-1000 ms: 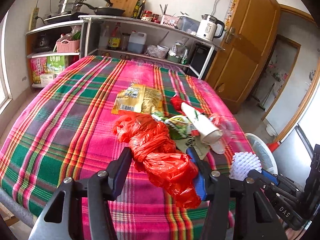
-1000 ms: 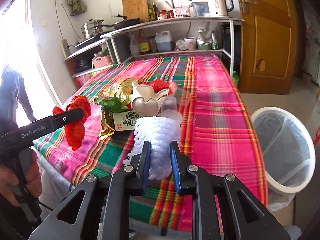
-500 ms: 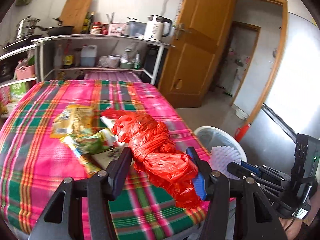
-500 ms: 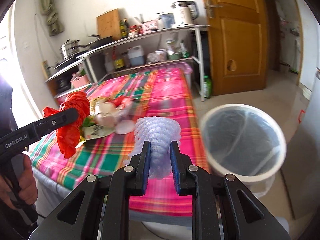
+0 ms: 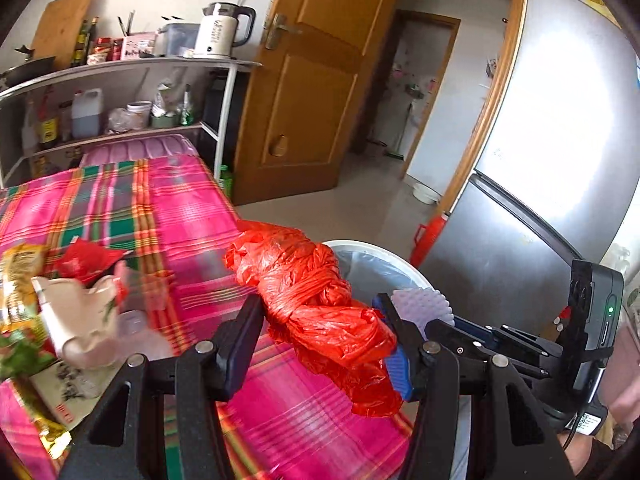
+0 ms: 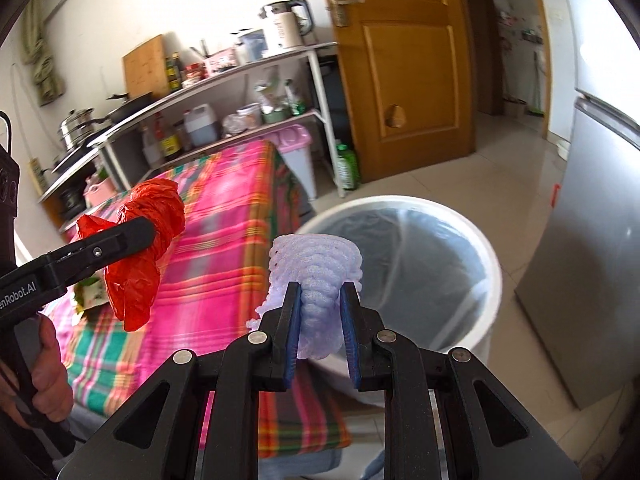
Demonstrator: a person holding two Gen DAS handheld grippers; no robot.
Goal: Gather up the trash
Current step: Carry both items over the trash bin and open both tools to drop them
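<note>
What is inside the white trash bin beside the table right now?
The white trash bin holds a clear plastic liner, and no trash shows on the visible part. The foam net in the right gripper covers the near rim, so that part is hidden.

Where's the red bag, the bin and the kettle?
red bag (image 5: 316, 304), left wrist view, knotted middle
bin (image 6: 486, 256), right wrist view, white rim
kettle (image 5: 218, 32), left wrist view, white body

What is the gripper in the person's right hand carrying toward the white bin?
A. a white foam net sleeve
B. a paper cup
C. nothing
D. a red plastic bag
A: the right gripper is shut on a white foam net sleeve near the lined white bin; the red plastic bag sits in the left gripper.
</note>
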